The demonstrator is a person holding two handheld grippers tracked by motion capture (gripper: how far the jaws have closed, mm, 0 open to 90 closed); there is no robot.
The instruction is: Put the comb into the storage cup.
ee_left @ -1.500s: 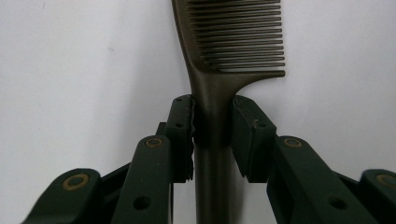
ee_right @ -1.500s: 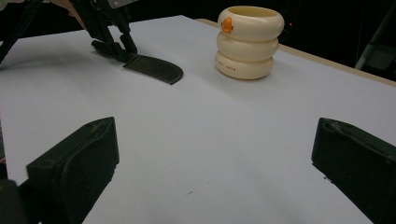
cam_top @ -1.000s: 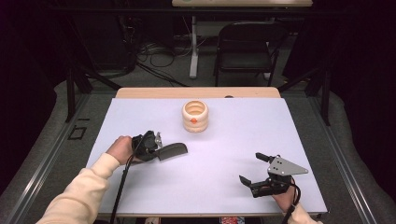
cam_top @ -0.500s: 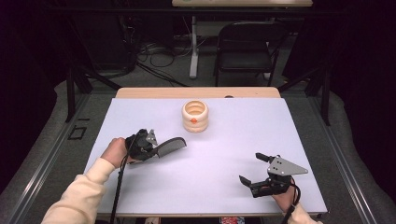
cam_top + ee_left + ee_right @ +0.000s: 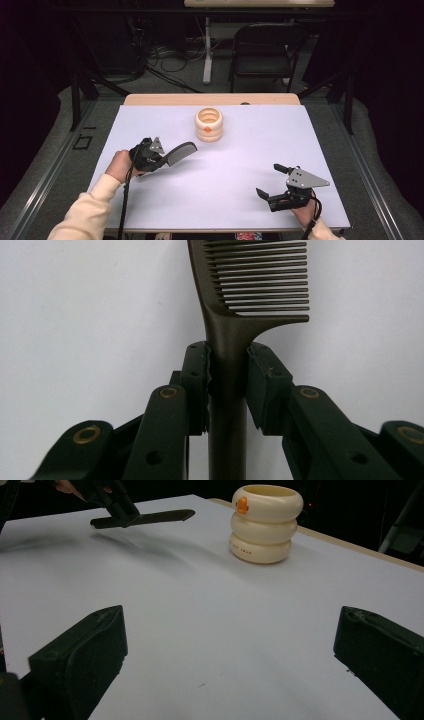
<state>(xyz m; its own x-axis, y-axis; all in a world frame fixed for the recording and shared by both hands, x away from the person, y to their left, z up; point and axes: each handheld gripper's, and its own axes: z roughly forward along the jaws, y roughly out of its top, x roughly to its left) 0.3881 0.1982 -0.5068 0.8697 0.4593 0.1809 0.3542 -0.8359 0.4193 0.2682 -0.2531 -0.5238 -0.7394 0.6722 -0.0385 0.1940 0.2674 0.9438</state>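
Note:
My left gripper (image 5: 159, 156) is shut on the handle of a dark brown comb (image 5: 180, 149) at the table's left. The comb's toothed end points right, lifted a little off the white surface. In the left gripper view the pads (image 5: 197, 370) press both sides of the comb (image 5: 250, 285) handle, teeth to the right. A cream ribbed cup (image 5: 209, 124) with an orange mark stands upright at the middle back. My right gripper (image 5: 268, 179) rests near the front right, open with nothing between its jaws. The right gripper view has the cup (image 5: 265, 522) and comb (image 5: 155, 517) far ahead.
A white sheet covers the table (image 5: 225, 200), with a wooden edge (image 5: 210, 98) along the back. A dark folding chair (image 5: 265, 50) and cables stand on the floor behind the table. Bare white surface lies between the two grippers.
The comb's toothed end has lifted and swung slightly toward the back in my left gripper. The hand shifted a little left. The right gripper has stayed put.

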